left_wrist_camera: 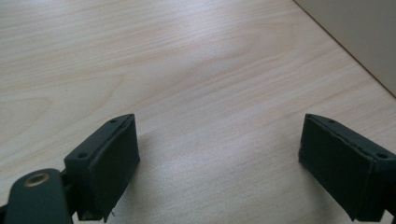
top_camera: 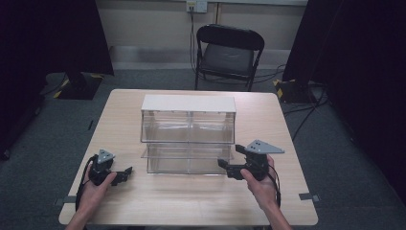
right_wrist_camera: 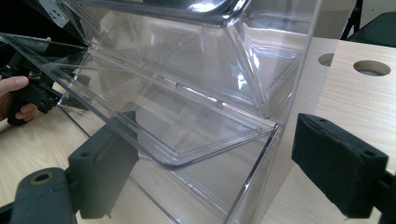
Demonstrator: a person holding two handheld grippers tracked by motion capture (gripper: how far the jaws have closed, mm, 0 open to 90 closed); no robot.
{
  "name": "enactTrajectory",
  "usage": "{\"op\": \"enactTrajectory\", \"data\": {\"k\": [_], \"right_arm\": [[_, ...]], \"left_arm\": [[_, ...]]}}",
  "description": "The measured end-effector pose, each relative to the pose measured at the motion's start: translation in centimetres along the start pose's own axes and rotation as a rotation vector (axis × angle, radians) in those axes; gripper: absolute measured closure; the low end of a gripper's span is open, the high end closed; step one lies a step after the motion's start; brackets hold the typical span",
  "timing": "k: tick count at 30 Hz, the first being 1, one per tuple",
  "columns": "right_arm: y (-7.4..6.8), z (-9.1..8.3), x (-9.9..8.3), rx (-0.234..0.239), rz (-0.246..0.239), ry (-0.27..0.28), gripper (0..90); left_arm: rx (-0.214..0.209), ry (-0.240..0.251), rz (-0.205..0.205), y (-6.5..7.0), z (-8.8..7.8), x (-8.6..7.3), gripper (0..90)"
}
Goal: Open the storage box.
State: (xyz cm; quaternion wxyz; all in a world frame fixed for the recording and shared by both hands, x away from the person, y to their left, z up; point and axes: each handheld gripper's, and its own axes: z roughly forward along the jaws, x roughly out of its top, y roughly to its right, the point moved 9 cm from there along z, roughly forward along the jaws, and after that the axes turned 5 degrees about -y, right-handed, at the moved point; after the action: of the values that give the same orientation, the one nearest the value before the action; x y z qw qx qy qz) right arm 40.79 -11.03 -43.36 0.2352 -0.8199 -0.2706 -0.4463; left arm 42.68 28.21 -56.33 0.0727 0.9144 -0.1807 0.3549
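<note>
Acrylic two-tier bin [top_camera: 188, 136] is sitting mid-surface; right tongs [top_camera: 229, 168] are gaping at its lower flap [right_wrist_camera: 187, 135], left tongs [top_camera: 125, 173] idling apart near the left edge. Probably rigid, slick, light: grip the flap's lip.

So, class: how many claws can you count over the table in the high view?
2. The left claw is open and rests on the table near its front left. The right claw is open at the front right corner of the clear bin.
</note>
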Motion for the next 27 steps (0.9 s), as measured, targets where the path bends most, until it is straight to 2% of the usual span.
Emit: {"op": "enactTrajectory", "data": {"k": [27], "right_arm": [[0.47, 0.08, 0.96, -0.003, 0.018, 0.02, 13.8]], "left_arm": [[0.0, 0.0, 0.0, 0.0, 0.0, 0.0, 11.6]]}}
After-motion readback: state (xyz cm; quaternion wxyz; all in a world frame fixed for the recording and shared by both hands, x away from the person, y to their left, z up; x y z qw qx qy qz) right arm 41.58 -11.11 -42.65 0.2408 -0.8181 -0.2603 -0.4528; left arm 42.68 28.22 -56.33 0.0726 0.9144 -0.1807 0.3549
